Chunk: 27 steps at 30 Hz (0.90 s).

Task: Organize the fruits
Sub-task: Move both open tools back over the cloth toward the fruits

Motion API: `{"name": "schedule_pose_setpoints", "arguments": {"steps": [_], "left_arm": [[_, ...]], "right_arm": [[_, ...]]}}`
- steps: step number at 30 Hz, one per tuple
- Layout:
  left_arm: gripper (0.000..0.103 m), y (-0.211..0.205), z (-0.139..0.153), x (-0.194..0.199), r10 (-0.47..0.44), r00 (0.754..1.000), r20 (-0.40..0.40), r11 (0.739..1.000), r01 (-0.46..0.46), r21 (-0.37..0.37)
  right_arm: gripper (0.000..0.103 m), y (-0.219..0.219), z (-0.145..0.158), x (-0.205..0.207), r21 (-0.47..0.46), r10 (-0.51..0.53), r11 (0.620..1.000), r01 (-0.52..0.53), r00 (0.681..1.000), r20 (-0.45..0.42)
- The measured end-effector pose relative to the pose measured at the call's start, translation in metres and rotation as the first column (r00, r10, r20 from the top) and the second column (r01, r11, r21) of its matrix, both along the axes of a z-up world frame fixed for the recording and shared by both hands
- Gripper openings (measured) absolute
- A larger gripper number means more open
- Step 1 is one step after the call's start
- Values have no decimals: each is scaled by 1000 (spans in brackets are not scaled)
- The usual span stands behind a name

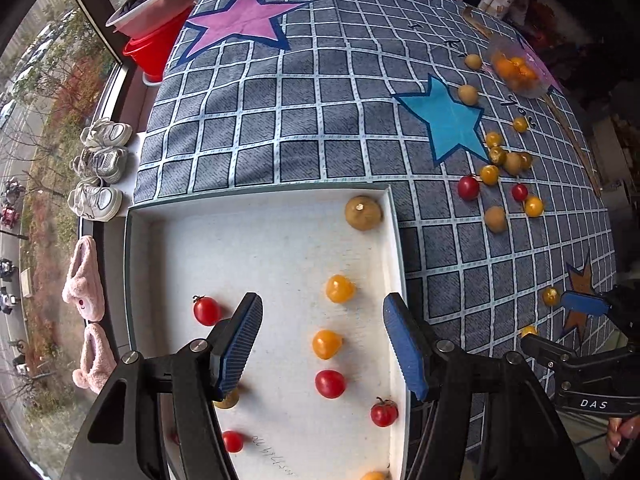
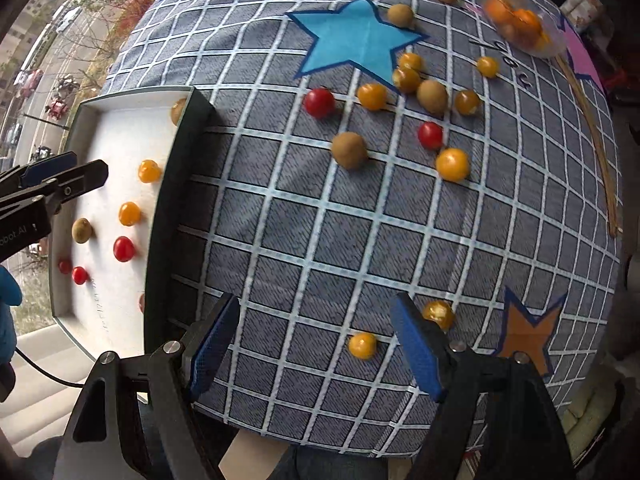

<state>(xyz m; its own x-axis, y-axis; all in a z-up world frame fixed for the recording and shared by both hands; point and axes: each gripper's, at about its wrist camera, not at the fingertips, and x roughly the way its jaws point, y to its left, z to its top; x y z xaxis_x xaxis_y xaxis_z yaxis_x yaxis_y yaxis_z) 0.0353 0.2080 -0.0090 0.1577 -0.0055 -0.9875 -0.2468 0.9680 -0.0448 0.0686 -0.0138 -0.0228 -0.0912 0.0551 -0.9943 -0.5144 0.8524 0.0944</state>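
A white tray (image 1: 276,240) with dark rim sits on the checked cloth and holds several red tomatoes, orange berries and brown fruits. My left gripper (image 1: 322,344) is open and empty above the tray, over an orange berry (image 1: 327,344) and a red tomato (image 1: 330,384). My right gripper (image 2: 316,346) is open and empty above the cloth near the table's front edge; an orange berry (image 2: 362,345) lies between its fingers, another (image 2: 439,314) behind the right finger. More loose fruit (image 2: 404,100) lies scattered near the blue star (image 2: 356,40).
A clear bag of orange fruit (image 2: 520,24) lies at the far right of the table. A red bucket with a basin (image 1: 156,36) stands at the far left corner. Shoes and slippers (image 1: 100,168) line the window sill. The tray's dark wall (image 2: 180,184) rises left of the right gripper.
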Motion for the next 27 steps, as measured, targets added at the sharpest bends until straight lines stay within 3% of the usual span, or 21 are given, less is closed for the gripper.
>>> {"name": "schedule_pose_setpoints", "arguments": {"steps": [7,13,24,27], "left_arm": [[64,-55,2,28,-100,995,4,994,100,-42],[64,-101,-23,56,-158,986,-50,985,154,-72],[64,-122,-74,98,-84,985,-153,994,72,-80],[64,-124,-76,102,-77,987,-144,996,69,-64]], "right_arm": [[81,-81,-15,-6,-38,-209,977,208,977,-35],[81,-128,-14,3,-16,-319,948,319,947,-38],[77,-104,-36,47,-22,-295,955,294,955,-14],[74,-102,-39,54,-36,-291,956,291,957,-6]]}}
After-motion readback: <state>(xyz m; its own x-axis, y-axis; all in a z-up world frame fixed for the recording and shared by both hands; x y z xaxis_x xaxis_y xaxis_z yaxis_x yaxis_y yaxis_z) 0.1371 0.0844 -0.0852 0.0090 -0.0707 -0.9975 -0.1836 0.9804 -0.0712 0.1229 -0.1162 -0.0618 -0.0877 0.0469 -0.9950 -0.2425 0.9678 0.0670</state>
